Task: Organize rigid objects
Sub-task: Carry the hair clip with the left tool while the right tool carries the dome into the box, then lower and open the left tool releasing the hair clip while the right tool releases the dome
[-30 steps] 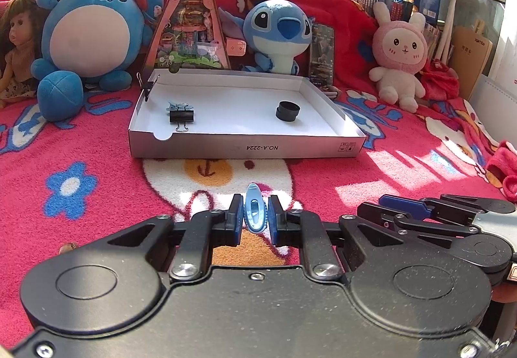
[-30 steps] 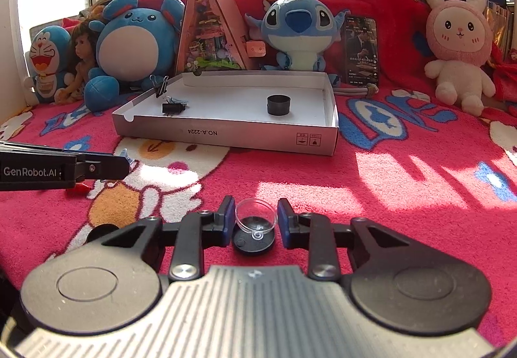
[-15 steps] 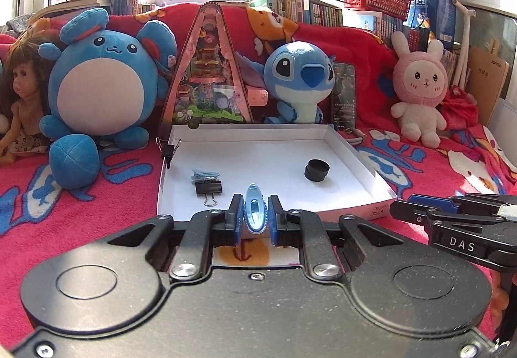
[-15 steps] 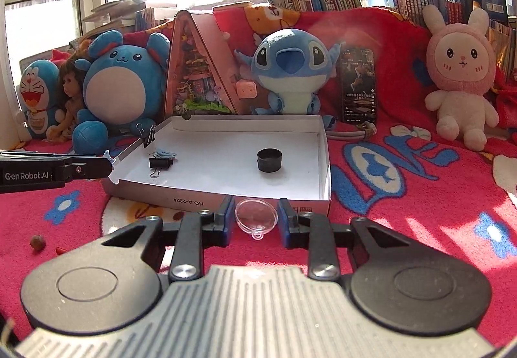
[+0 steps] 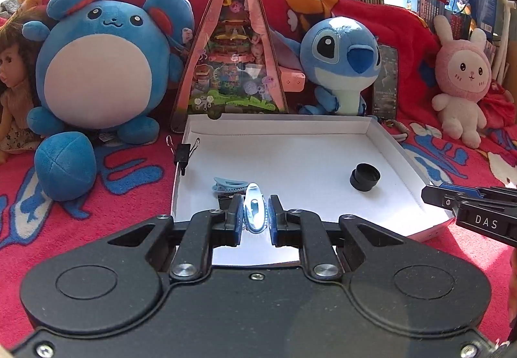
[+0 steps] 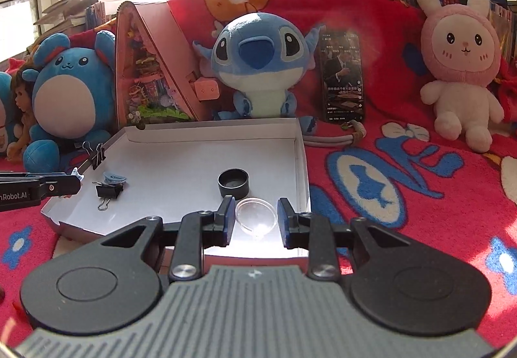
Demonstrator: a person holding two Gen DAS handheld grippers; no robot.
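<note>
A shallow white box (image 5: pixel 371 132) (image 6: pixel 302 151) lies on the red blanket. In it are a black round cap (image 5: pixel 365 176) (image 6: pixel 233 183), a blue hair clip (image 5: pixel 227 185) (image 6: pixel 113 178) and a black binder clip (image 6: pixel 108 191). My left gripper (image 5: pixel 255 216) is shut on a second blue hair clip (image 5: pixel 255 212), held upright over the box's near left part. My right gripper (image 6: pixel 255 219) is shut on a clear plastic lid (image 6: pixel 256 217), held over the box's near right corner, just in front of the black cap.
Another binder clip (image 5: pixel 183 154) is clamped on the box's left wall. Plush toys stand behind: a blue round one (image 5: pixel 100 67), Stitch (image 5: pixel 342 61), a pink rabbit (image 5: pixel 462 80). A triangular toy box (image 5: pixel 232 48) and a phone (image 6: pixel 344 74) lean at the back.
Both grippers have moved forward from the blanket to over the box, each still holding its object. The box now looks much nearer in both views.
</note>
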